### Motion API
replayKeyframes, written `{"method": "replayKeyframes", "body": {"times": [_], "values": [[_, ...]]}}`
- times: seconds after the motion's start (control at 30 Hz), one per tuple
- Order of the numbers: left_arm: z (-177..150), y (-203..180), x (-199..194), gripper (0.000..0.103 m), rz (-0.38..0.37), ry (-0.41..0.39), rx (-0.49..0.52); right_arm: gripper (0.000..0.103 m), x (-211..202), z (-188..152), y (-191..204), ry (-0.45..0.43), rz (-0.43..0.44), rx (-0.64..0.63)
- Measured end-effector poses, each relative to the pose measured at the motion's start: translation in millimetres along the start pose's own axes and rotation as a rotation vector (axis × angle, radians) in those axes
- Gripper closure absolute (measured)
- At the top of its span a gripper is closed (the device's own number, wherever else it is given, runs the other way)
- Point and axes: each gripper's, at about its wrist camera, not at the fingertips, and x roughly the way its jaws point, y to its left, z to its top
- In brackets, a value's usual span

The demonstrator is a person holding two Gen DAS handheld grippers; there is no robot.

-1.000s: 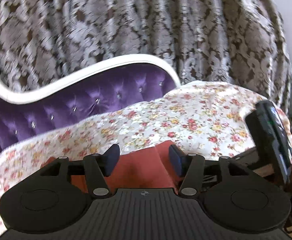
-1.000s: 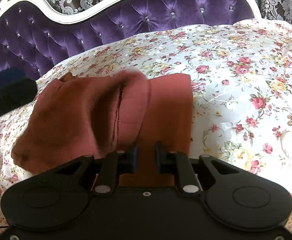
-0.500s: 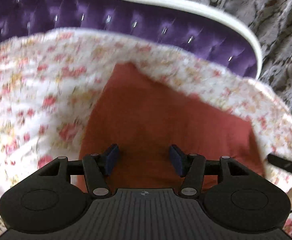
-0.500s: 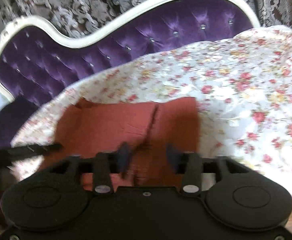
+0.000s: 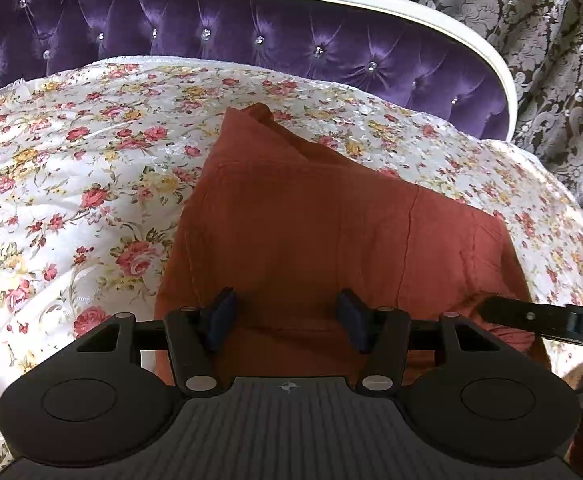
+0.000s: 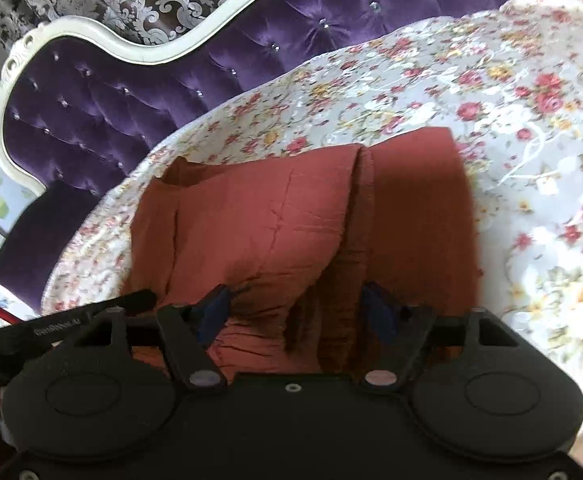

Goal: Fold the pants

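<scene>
The rust-red pants (image 5: 315, 224) lie folded into a thick, roughly rectangular bundle on the floral bedspread (image 5: 71, 184), close to the near edge of the bed and towards the end where the purple tufted headboard (image 5: 251, 36) curves down. One corner of the bundle points up towards the headboard; a seam runs down its right-hand part in my left view.

My left gripper (image 5: 287, 318) hovers over the near edge of the pants with its jaws spread wide, the cloth showing bare between the two blue pads (image 5: 221, 314). Nothing is pinched between them. I cannot tell whether the pads touch the fabric or hang just above it.

My right gripper (image 6: 297, 312) is likewise wide open over the same near edge, further along the bundle. From this side I see the upper layer (image 6: 259, 216) lying over a lower one, with a fold edge (image 6: 361, 200) running away from me and a flatter strip (image 6: 419, 200) to its right. The cloth bunches and wrinkles between my pads here, but neither pad closes on it.

Each gripper shows in the other's view as a dark bar at the side of the pants. Behind the white-framed headboard hangs a brown and silver damask curtain (image 5: 531, 20).
</scene>
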Motion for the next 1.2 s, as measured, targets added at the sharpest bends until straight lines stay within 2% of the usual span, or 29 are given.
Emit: {"method": "replayKeyframes", "body": {"times": [0.03,0.07,0.13,0.17,0.27,0.33,0.37,0.47,0.57,0.63,0.73,0.87,0.93,1.03,1.1,1.2], "values": [[0.8,0.4,-0.5,0.049,-0.005,-0.003,-0.002,0.061,0.5,0.7,-1.4,0.005,0.011,0.007],[2.0,1.2,-1.3,0.049,-0.007,-0.008,-0.006,0.071,0.6,1.3,-3.2,0.005,0.039,0.029],[5.8,3.5,-5.9,0.049,-0.004,-0.027,-0.017,0.080,-7.0,3.8,5.1,-0.018,0.063,-0.006],[8.1,4.5,-10.1,0.049,0.010,-0.044,-0.021,0.081,-14.8,5.2,18.7,-0.045,0.044,-0.079],[17.6,8.0,-26.2,0.049,0.030,-0.106,-0.033,0.082,-48.2,6.8,55.4,-0.161,0.027,-0.269],[23.0,9.4,-35.0,0.049,0.030,-0.134,-0.042,0.082,-72.4,8.2,66.0,-0.237,-0.006,-0.325],[24.8,8.6,-36.3,0.049,0.032,-0.140,-0.043,0.082,-76.6,9.0,65.1,-0.245,-0.037,-0.335],[26.6,3.4,-28.9,0.048,0.037,-0.119,-0.024,0.082,-67.4,8.7,40.7,-0.177,-0.151,-0.296],[22.7,-2.9,-13.1,0.049,0.037,-0.072,-0.006,0.076,-34.0,1.0,13.5,-0.022,-0.209,-0.251],[17.1,-6.3,-3.8,0.048,0.041,-0.040,0.014,0.068,-30.5,-1.8,9.3,-0.016,-0.237,-0.249],[5.4,-6.1,12.3,0.048,0.089,0.027,0.050,0.061,-40.8,8.6,13.2,-0.007,-0.265,-0.227],[0.2,7.1,12.9,0.044,0.059,0.023,0.000,0.053,-69.7,20.9,22.6,-0.119,-0.325,-0.275],[4.2,11.1,9.7,0.044,0.054,0.017,-0.029,0.053,-74.4,33.1,32.5,-0.147,-0.264,-0.298],[12.6,13.1,1.8,0.044,0.090,-0.048,-0.043,0.053,-62.0,53.6,51.9,-0.148,-0.130,-0.348],[19.9,17.5,1.8,0.044,0.103,-0.072,-0.046,0.053,-44.9,62.9,66.7,-0.139,-0.055,-0.392],[27.6,24.7,11.8,0.044,0.080,-0.054,-0.062,0.053,-5.4,71.0,92.2,-0.128,0.013,-0.508]]}}
